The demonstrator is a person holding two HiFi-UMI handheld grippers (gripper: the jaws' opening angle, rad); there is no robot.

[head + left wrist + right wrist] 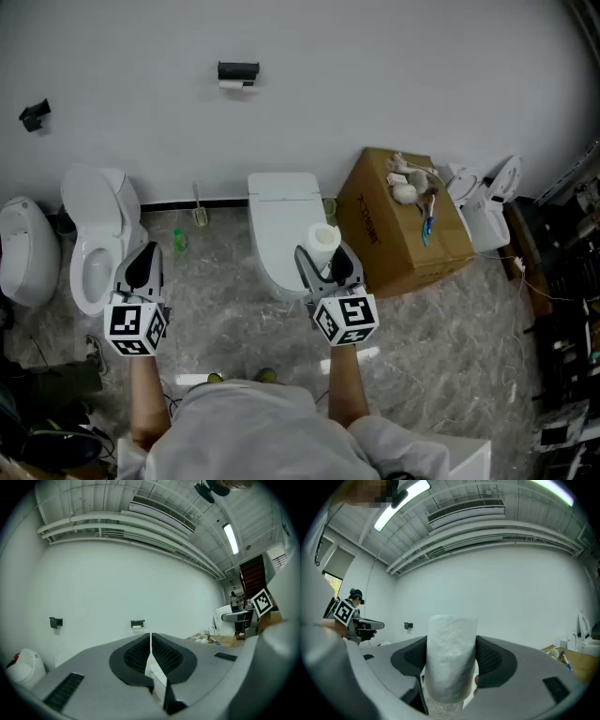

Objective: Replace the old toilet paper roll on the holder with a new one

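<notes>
The black paper holder (238,71) hangs on the white wall with the old white roll (232,85) under it; the left gripper view shows the holder (137,624) straight ahead, far off. My right gripper (323,255) is shut on a new white toilet paper roll (325,239), held upright over the middle toilet (279,225). The right gripper view shows the new roll (451,660) upright between both pads. To the left my left gripper (143,262) is shut with nothing in it, its jaws (150,640) meeting in a thin line.
A second toilet (97,234) and a white bin (26,248) stand at the left. A cardboard box (380,230) with small items on it sits right of the middle toilet, with more white fixtures (487,202) beyond. Another black bracket (35,113) is on the wall, far left.
</notes>
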